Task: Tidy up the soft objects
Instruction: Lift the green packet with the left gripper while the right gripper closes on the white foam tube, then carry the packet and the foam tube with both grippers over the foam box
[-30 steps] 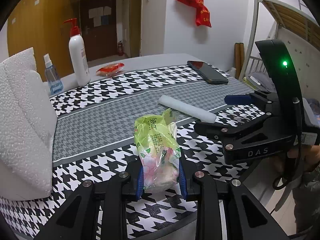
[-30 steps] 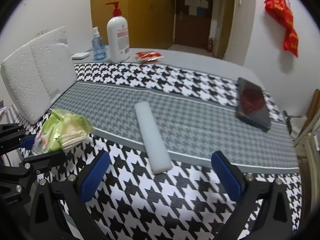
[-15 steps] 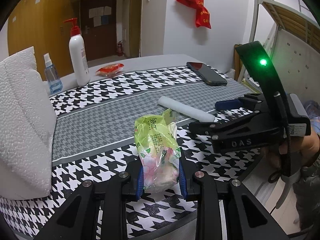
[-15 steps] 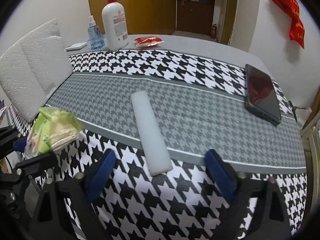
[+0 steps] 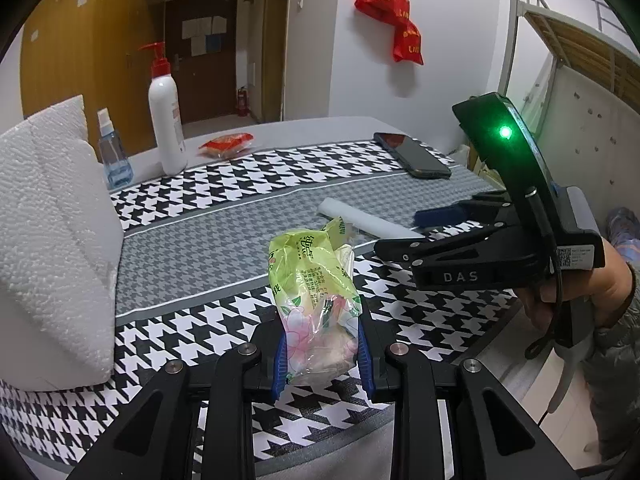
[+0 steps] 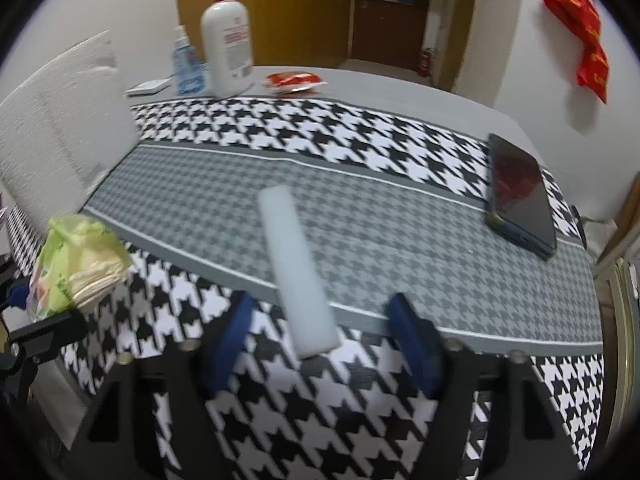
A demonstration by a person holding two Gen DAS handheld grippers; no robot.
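Standing pinched between the blue pads of the left gripper (image 5: 320, 354), at the near edge of the houndstooth-patterned black, white and grey tablecloth (image 5: 224, 232): crinkled yellow-green plastic packet of soft tissues (image 5: 316, 296), floral print low on the wrapper, green lettering higher up too small to read, top twisted and flaring. Lower end of the packet hidden behind the pads. Same packet at the left of the right wrist view (image 6: 80, 264), pale folded layers showing at its open end, outline smeared by blur. Lying across the grey centre band and onto the check border: long pale white foam bar (image 6: 298, 272), near end between the spread blue pads of the right gripper (image 6: 320, 340), jaws wide apart and touching nothing; pads themselves blurred. From the left wrist view, part of the bar (image 5: 364, 222) covered by the right gripper (image 5: 424, 232). Farther out: black smartphone (image 6: 520, 196) lying flat, tall white pump bottle with red nozzle (image 5: 166, 124), small blue spray bottle (image 5: 114, 160), red snack packet (image 5: 226, 145), and white textured foam block (image 5: 52, 240), cut off at the frame edge.
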